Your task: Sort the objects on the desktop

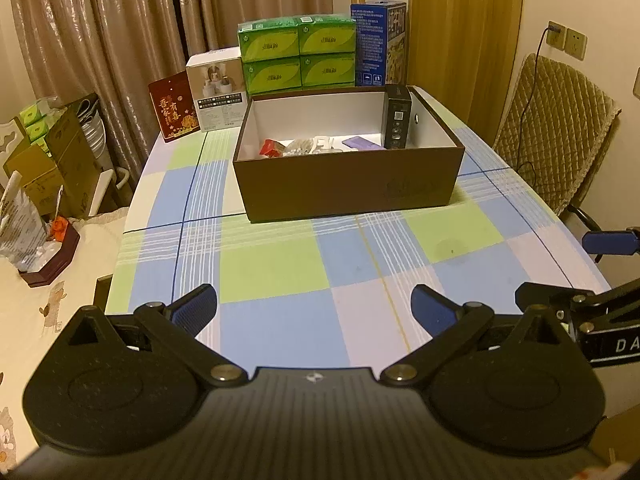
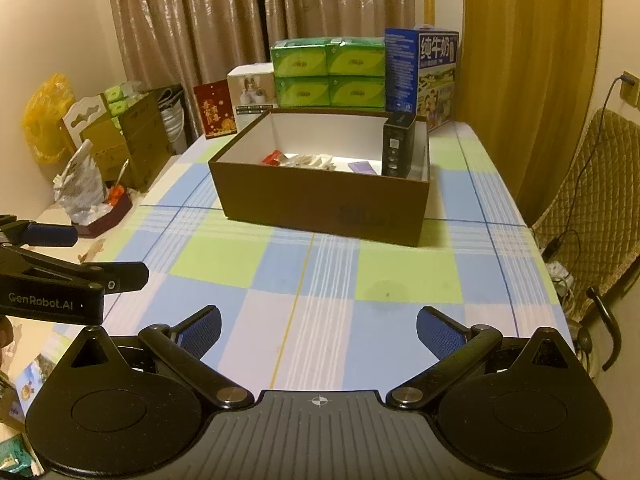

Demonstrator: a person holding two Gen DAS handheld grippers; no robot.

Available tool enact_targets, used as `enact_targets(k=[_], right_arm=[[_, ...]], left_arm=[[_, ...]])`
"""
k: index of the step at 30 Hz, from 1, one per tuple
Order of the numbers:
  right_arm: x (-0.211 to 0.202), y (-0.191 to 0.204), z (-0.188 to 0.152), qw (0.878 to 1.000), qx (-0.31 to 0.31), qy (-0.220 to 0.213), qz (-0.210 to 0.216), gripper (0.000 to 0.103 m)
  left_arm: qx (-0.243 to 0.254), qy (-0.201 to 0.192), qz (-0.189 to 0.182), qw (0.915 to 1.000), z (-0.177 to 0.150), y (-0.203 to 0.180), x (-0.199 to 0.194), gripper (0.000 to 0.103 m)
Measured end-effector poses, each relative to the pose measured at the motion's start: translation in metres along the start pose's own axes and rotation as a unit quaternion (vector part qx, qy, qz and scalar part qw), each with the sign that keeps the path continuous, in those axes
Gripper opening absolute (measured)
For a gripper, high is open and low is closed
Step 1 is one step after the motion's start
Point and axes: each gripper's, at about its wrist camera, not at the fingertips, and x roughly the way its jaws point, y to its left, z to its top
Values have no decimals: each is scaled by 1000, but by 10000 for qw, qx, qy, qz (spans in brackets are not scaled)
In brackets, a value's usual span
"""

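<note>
I had both grippers hanging over the near end of the checked tablecloth, side by side and empty: the left gripper stood with its blue-padded fingers spread wide and nothing between them, and the right gripper matched it, fingers splayed apart over bare cloth. From the right wrist view I could see the left gripper's black arm poking in at the left edge. Ahead of me, in the middle of the table, sat the brown cardboard box, open at the top, white inside. In it, a tall black carton stood upright against the right-hand wall; along the floor lay a small red packet at the left, a pale jumble of small items in the middle that I couldn't make out, and a flat purple piece just beside the black carton. Behind the box, lined up along the far edge, were a red card, a white product box, four stacked green tissue packs and a blue milk carton. A quilted chair stood off to the right of the table
</note>
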Motion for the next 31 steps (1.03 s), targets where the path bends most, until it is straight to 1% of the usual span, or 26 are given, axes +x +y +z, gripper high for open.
enact_targets(k=[20, 31], right_arm=[[2, -4, -10, 9998, -65, 154, 125, 101], [7, -9, -10, 9997, -18, 221, 144, 101]], left_arm=[[-18, 209, 105, 9997, -14, -12, 3, 102], [-16, 229, 120, 9997, -13, -14, 8, 102]])
